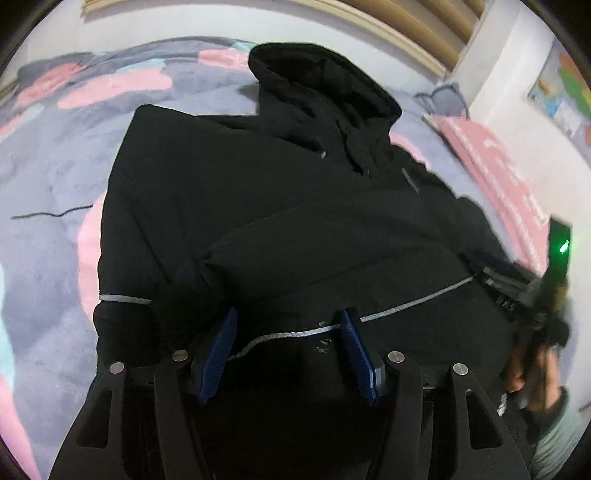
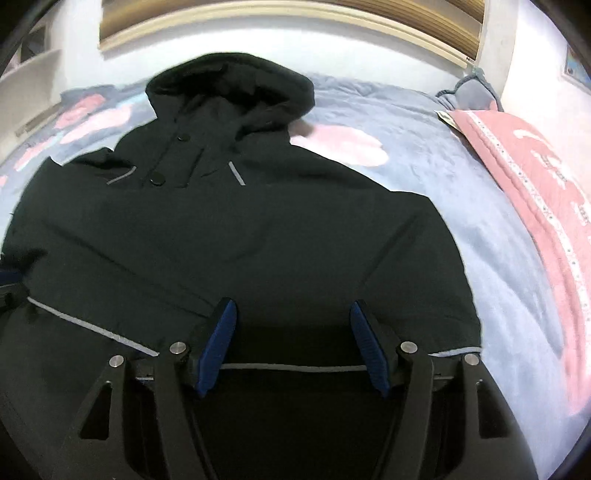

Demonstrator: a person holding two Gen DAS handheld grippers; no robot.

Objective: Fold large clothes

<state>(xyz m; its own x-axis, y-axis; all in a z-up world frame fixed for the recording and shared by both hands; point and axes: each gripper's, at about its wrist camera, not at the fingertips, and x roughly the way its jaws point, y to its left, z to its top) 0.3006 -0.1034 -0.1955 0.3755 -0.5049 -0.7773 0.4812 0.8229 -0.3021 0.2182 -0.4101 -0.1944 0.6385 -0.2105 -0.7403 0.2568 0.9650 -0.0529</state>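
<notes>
A large black hooded jacket (image 1: 288,206) lies front-up on a bed, hood toward the far wall, with its sleeves folded across the body. It also fills the right wrist view (image 2: 236,236). Thin grey reflective stripes cross its lower part. My left gripper (image 1: 290,321) is open, its blue pads (image 1: 218,354) just over the jacket's lower left part near the stripe. My right gripper (image 2: 291,314) is open above the lower right part, holding nothing. The right gripper and the hand holding it show at the right edge of the left wrist view (image 1: 532,306).
The bed is covered by a fluffy grey-blue blanket with pink patches (image 2: 461,206). A pink quilt (image 2: 535,184) lies along the right side. A grey pillow (image 2: 472,88) sits at the far right corner. A wooden headboard (image 2: 280,11) and white wall stand behind.
</notes>
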